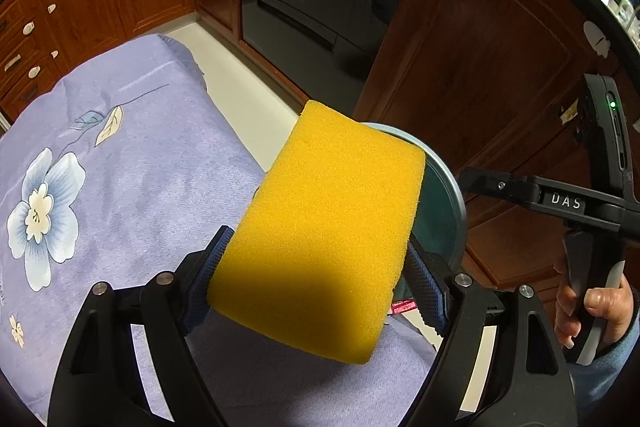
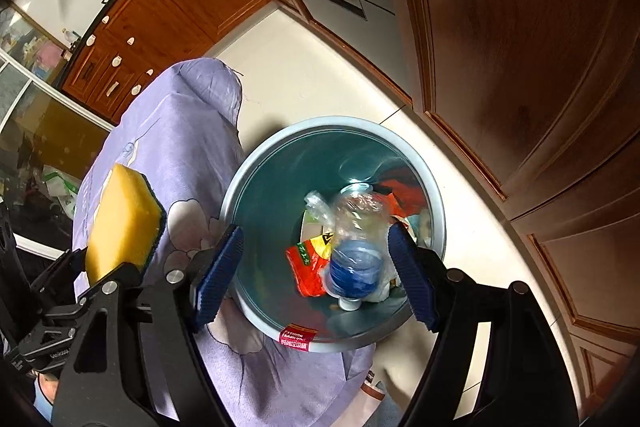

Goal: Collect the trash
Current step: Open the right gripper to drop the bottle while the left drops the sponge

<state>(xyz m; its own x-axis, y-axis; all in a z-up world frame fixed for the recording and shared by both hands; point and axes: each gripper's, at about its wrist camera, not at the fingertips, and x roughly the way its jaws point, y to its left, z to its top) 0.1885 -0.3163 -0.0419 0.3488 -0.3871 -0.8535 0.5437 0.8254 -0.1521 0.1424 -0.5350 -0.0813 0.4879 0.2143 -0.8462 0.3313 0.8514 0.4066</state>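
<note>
A yellow sponge [image 1: 332, 227] with a dark green backing is clamped between the blue pads of my left gripper [image 1: 320, 271], above the purple cloth and just in front of the blue bin [image 1: 454, 187]. In the right wrist view the same sponge [image 2: 124, 215] shows at the left, beside the bin [image 2: 280, 143]. My right gripper [image 2: 312, 267] hangs open over the bin's mouth, its pads touching nothing. Inside the bin lie a crushed clear bottle [image 2: 356, 223] with a blue label, a red wrapper [image 2: 306, 269] and other scraps.
A purple flowered cloth [image 1: 120, 167] covers the surface, and the bin's near edge sits at its corner. White floor [image 2: 320, 67] runs between it and brown wooden cabinets [image 2: 520, 47]. A hand [image 1: 592, 311] grips the right gripper's handle at the far right.
</note>
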